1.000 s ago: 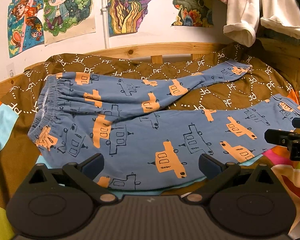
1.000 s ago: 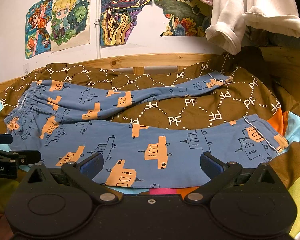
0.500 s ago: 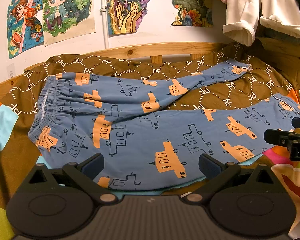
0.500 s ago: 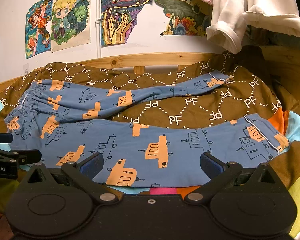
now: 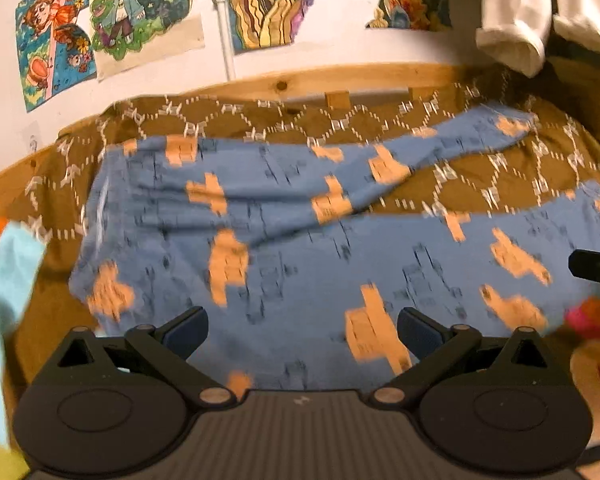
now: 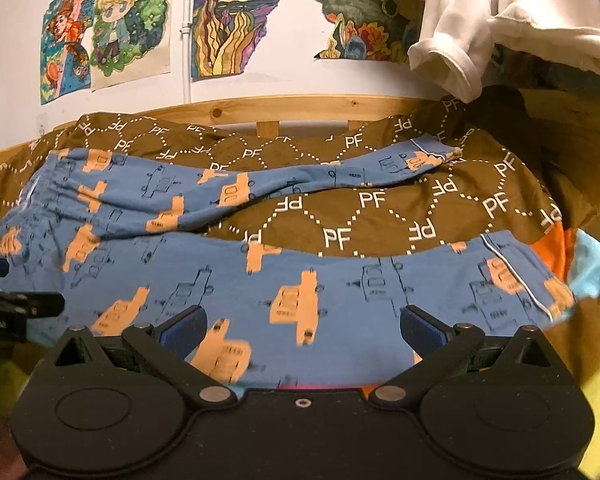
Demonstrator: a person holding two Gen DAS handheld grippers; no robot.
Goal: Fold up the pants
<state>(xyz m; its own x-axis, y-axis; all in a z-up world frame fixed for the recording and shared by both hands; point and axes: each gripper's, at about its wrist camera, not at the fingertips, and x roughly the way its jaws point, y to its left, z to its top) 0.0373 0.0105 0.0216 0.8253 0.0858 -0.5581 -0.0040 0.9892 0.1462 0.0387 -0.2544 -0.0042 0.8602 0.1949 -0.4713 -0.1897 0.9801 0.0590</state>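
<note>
Brown bedspread (image 6: 380, 216) covers the bed, white dotted diamond grid with "PF" printed in each cell (some read mirrored). Wooden bed rail (image 6: 300, 108) runs along the back edge. Multicoloured patches of other bedding, cyan/orange/yellow, show at the sides.

Pants (image 6: 260, 280) lie flat on the bedspread: blue, orange vehicle prints with dark outline drawings. Elastic waistband (image 6: 32, 200) at the left, both legs running to the right and spread in a V, brown cover showing between them. Far leg cuff (image 6: 428, 158) ends near the back rail; near leg cuff (image 6: 540, 284) has white piping and sits by the orange patch. Not folded yet.

Wall behind: cartoon posters (image 6: 104, 32), no readable text on them. White garment (image 6: 500, 28) hangs top right, sleeve cuff dangling over the rail.

Left gripper (image 5: 302, 326): fingers wide apart, nothing between them, over the near edge of the pants toward the waist end (left view is motion-blurred). Right gripper (image 6: 302, 326): fingers also wide apart, empty, over the near leg's lower edge. Each gripper's tip shows at the edge of the other's view; partial white lettering on the left one's side, too cropped to read.
</note>
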